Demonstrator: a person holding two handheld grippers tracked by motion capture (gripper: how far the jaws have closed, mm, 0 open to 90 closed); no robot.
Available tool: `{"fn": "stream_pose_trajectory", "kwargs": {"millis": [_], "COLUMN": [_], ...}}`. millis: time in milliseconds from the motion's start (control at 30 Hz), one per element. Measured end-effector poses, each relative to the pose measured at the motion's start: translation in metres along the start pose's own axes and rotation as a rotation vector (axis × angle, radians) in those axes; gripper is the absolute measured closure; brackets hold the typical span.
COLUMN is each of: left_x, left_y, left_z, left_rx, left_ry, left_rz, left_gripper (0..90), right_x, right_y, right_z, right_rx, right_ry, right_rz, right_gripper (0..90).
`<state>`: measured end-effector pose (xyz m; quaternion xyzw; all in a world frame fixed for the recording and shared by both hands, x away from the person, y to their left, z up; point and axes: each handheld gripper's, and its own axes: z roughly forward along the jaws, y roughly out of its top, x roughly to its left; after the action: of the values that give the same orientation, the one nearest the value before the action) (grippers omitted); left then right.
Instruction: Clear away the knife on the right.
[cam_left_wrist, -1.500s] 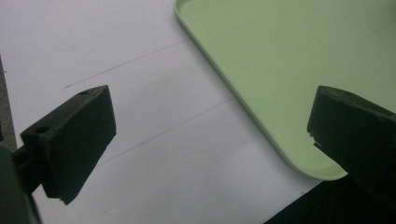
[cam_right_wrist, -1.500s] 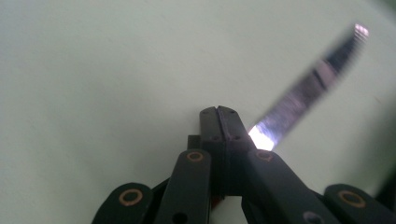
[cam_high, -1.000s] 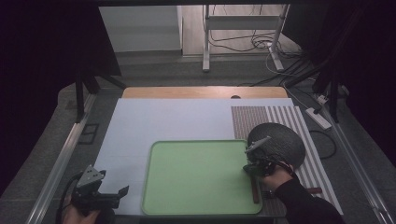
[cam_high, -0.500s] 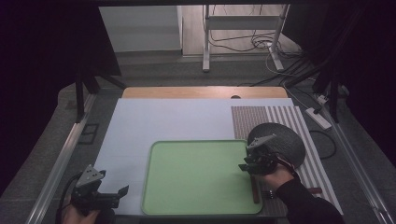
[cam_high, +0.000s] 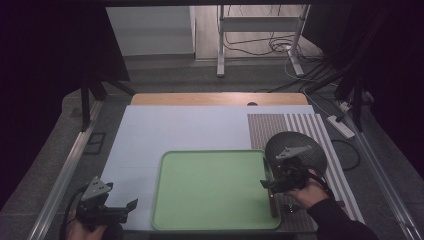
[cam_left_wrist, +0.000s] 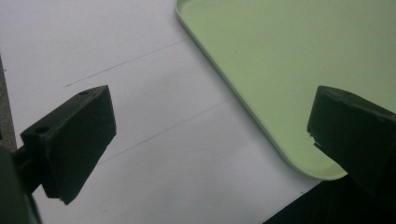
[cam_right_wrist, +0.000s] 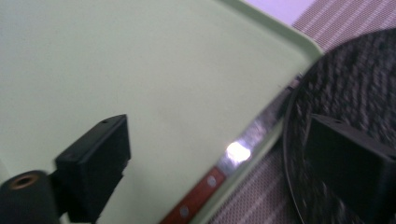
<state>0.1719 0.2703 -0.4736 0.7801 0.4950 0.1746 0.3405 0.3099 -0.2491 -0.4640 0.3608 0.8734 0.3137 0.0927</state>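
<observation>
Our right gripper has just been opening, jaws now apart and empty, the knife left below them on the green tray's right edge, so we judge it placed.

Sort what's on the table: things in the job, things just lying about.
In the job:
- wooden-handled steel knife on the tray's right edge
- light green plastic tray
- right gripper, jaws open

Lying about:
- dark round plate
- striped placemat
- left gripper, idle
</observation>
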Motion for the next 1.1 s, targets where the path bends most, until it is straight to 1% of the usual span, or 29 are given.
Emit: {"fn": "stream_pose_trajectory", "kwargs": {"millis": [167, 333, 433, 533, 733, 967, 1067, 1100], "left_x": [0.0, 0.0, 0.0, 0.0, 0.0, 0.0, 0.0, 0.0], "left_y": [0.0, 0.0, 0.0, 0.0, 0.0, 0.0, -0.001, 0.0], "left_z": [0.0, 0.0, 0.0, 0.0, 0.0, -0.001, -0.001, -0.001], "left_rx": [-0.001, -0.002, -0.002, -0.002, -0.002, -0.007, -0.009, -0.009], "left_ry": [0.0, -0.001, -0.002, -0.003, -0.002, -0.001, -0.002, -0.001], "left_rz": [-0.001, -0.002, -0.002, -0.004, -0.004, -0.002, -0.001, -0.001], "left_gripper": [1.8, 1.8, 1.7, 1.7, 1.7, 1.8, 1.7, 1.7], "right_x": [-0.003, -0.005, -0.005, -0.007, -0.008, -0.006, -0.006, -0.006], "right_y": [-0.013, -0.025, -0.03, -0.034, -0.044, -0.057, -0.063, -0.066], "right_z": [-0.015, -0.027, -0.033, -0.039, -0.048, -0.06, -0.065, -0.067], "right_rx": [-0.046, -0.092, -0.11, -0.135, -0.157, -0.185, -0.2, -0.203], "right_ry": [-0.018, -0.05, -0.075, -0.09, -0.108, -0.134, -0.147, -0.151], "right_rz": [0.033, 0.067, 0.077, 0.092, 0.118, 0.145, 0.159, 0.17], "right_gripper": [0.5, 0.0, 0.0, 0.0, 0.0, 0.0, 0.0, 0.0]}}
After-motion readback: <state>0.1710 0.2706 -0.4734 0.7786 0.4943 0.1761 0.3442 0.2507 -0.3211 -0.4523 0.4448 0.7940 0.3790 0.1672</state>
